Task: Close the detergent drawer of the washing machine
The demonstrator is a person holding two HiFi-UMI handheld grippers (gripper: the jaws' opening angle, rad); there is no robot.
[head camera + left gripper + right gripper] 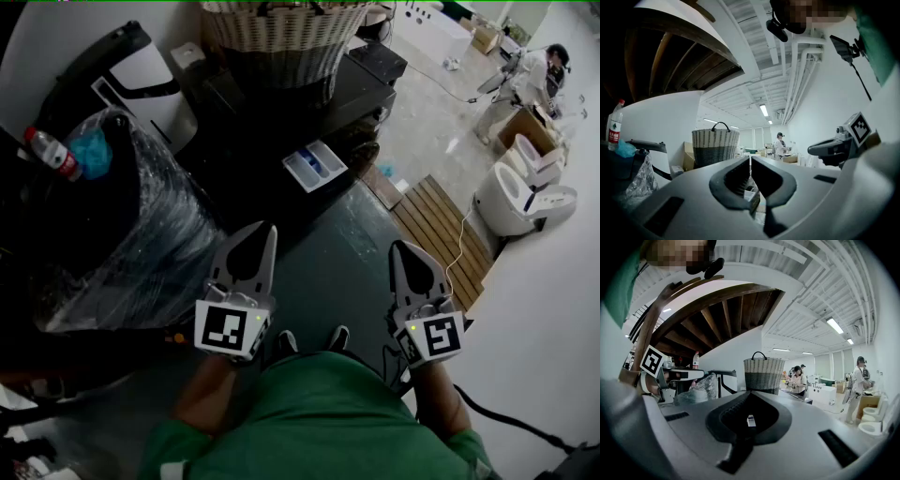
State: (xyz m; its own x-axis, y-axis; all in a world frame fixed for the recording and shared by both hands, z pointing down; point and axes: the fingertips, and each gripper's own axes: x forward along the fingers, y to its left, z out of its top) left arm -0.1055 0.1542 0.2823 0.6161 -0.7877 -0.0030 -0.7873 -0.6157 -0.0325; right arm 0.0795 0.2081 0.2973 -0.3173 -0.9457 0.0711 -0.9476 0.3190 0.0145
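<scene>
The detergent drawer (315, 167), white with a blue insert, stands pulled out of the dark washing machine (309, 103) in the head view. My left gripper (268, 231) hangs low at the left, well short of the drawer, its jaws together and holding nothing. My right gripper (399, 247) is level with it at the right, also shut and empty. In the left gripper view the left gripper (750, 158) points toward the machine with its tips touching. The right gripper (750, 393) looks the same in the right gripper view, and a small white piece (750, 420) shows through its jaw hollow.
A wicker basket (281, 37) sits on top of the machine. A plastic-wrapped dark bin (122, 234) with a bottle (52, 150) stands at the left. A wooden slat mat (441, 225), a cable and white toilets (520, 192) lie at the right; a person (534, 70) stands far off.
</scene>
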